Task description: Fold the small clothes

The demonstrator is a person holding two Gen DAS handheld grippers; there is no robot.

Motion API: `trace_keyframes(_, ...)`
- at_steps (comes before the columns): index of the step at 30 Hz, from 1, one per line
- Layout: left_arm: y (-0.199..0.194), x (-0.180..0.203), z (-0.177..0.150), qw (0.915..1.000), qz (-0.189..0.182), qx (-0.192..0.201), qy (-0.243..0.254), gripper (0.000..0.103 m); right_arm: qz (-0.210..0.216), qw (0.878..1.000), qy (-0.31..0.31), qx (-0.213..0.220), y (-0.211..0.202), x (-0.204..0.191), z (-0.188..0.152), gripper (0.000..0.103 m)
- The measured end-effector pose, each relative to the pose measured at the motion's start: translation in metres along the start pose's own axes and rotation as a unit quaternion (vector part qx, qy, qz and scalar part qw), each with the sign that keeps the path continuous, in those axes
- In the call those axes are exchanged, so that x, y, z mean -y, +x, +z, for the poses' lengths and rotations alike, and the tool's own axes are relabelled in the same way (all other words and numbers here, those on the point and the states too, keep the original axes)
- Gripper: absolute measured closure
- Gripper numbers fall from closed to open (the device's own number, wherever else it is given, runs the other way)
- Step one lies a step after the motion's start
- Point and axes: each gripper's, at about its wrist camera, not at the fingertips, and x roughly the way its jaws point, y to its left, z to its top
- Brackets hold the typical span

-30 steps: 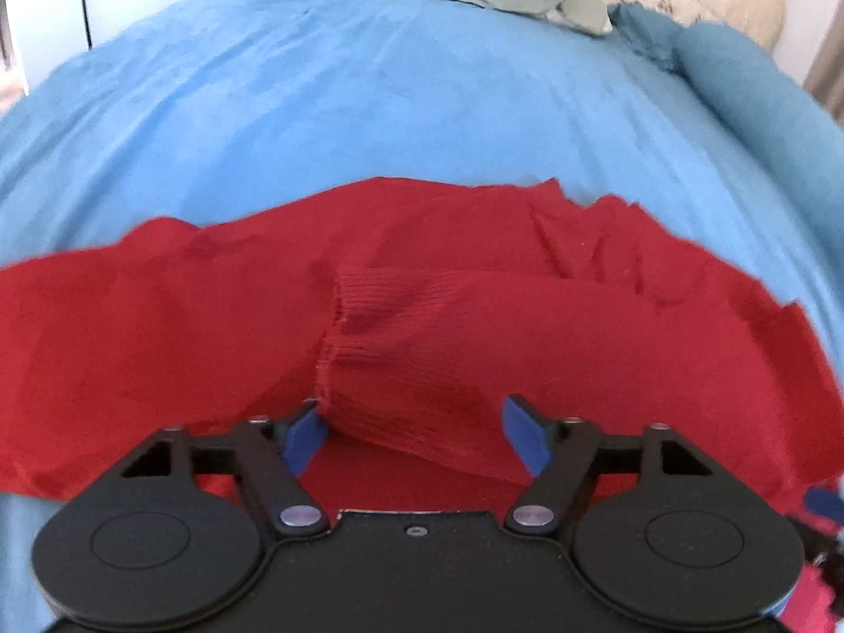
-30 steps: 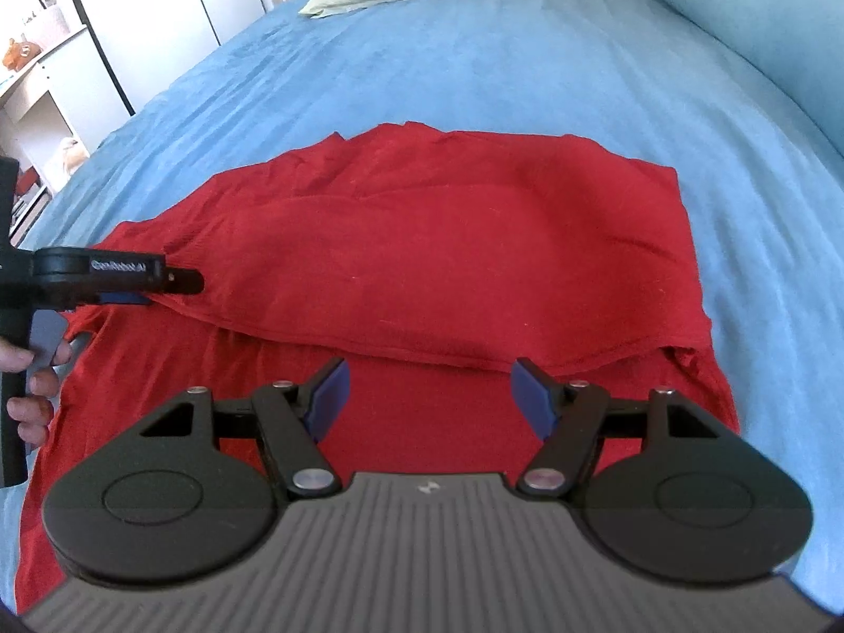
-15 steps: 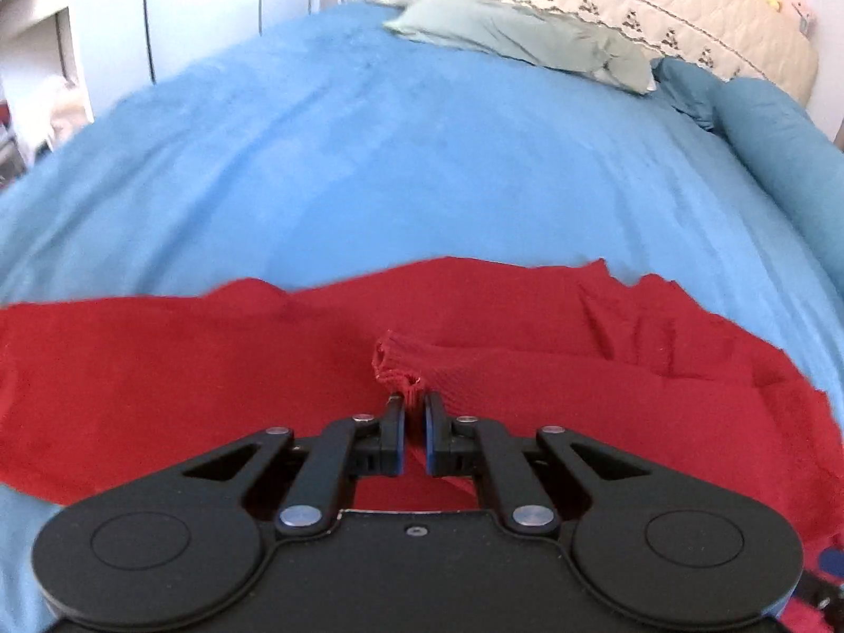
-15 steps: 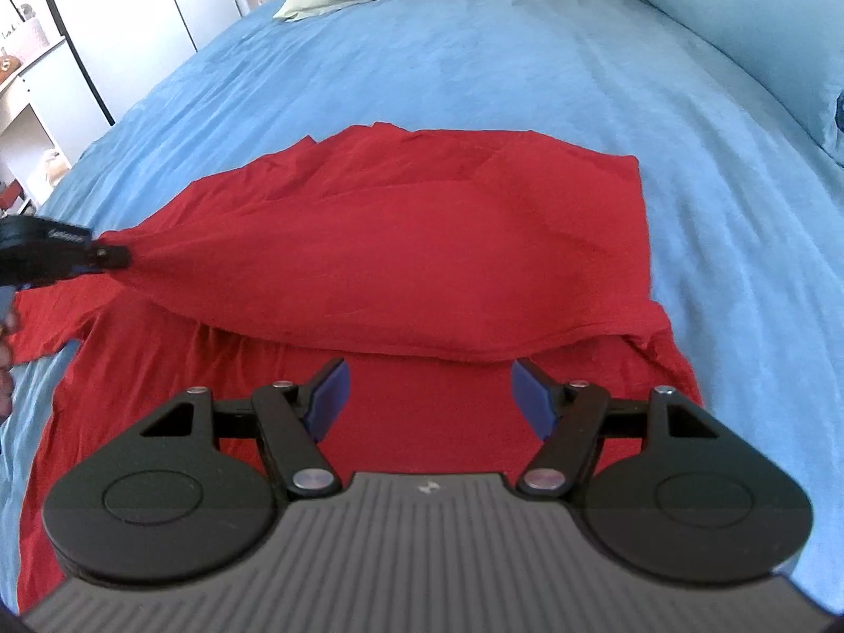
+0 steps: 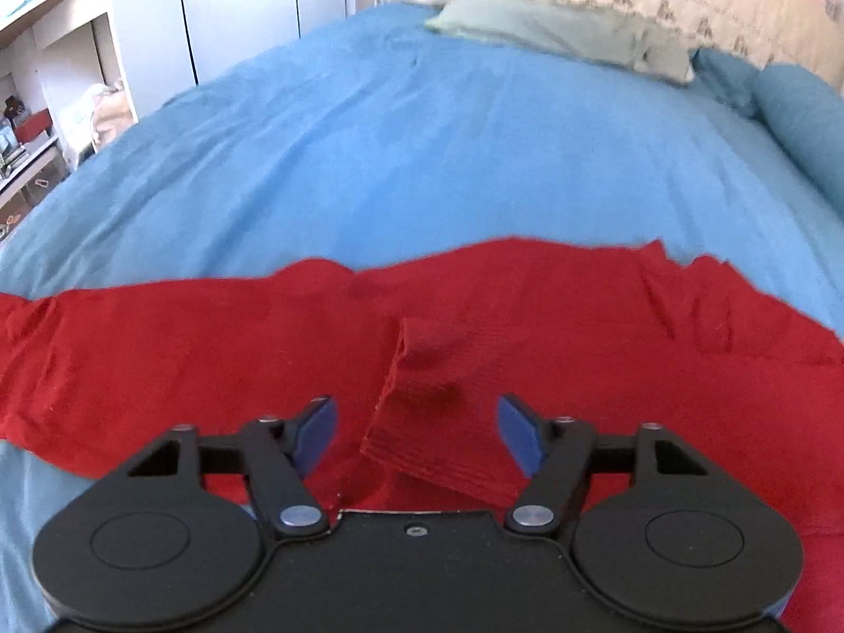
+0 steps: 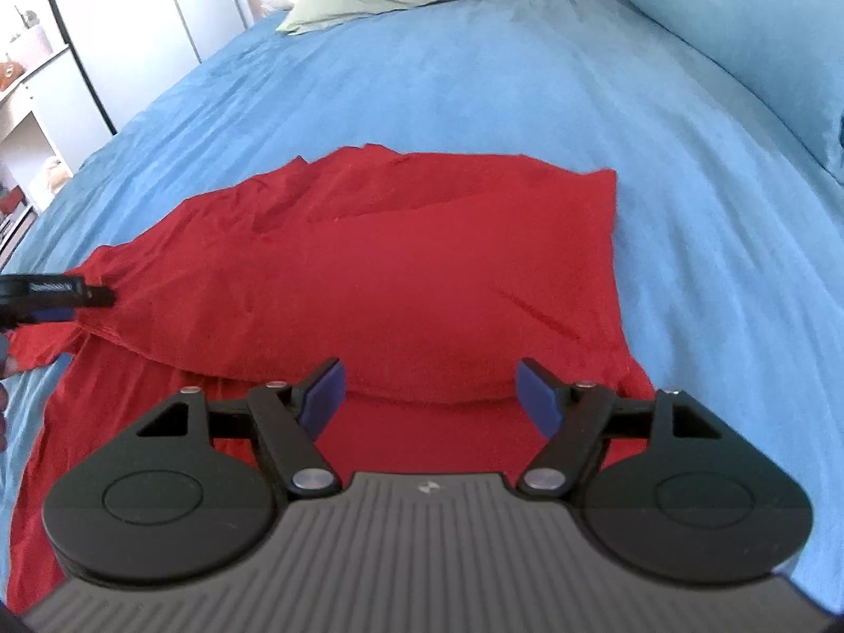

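A red knit garment (image 6: 401,264) lies spread on the blue bedspread (image 6: 475,79), partly folded over itself. In the left wrist view its ribbed sleeve cuff (image 5: 438,411) lies between the fingers of my left gripper (image 5: 414,430), which is open and holds nothing. My right gripper (image 6: 430,395) is open and empty, just above the near fold of the garment. The left gripper also shows at the far left of the right wrist view (image 6: 58,295), at the garment's left edge.
A grey-green pillow (image 5: 559,31) and a patterned headboard cushion (image 5: 686,5) lie at the far end of the bed. A blue bolster (image 6: 738,26) runs along the right side. White cupboards and shelves (image 5: 105,53) stand beyond the left edge.
My left gripper closed on the sleeve cuff half a second ago and has now opened, leaving the cuff lying on the garment. The right gripper has stayed open and drifted slightly.
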Motion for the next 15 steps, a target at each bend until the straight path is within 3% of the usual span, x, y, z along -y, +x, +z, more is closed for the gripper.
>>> trace_keyframes(8, 0.004, 0.001, -0.01, 0.9998, -0.008, -0.018, 0.01, 0.03, -0.016, 1.0, -0.001, -0.016, 0.037, 0.019, -0.003, 0.007)
trace_keyframes(12, -0.004, -0.013, -0.011, 0.9996, -0.008, -0.019, -0.018, 0.03, -0.024, 0.999, -0.036, -0.018, 0.03, 0.009, 0.003, 0.006)
trace_keyframes(15, -0.023, -0.031, -0.009, 0.9993, -0.004, -0.009, -0.037, 0.03, -0.012, 0.999, -0.038, 0.004, 0.009, -0.003, 0.015, 0.006)
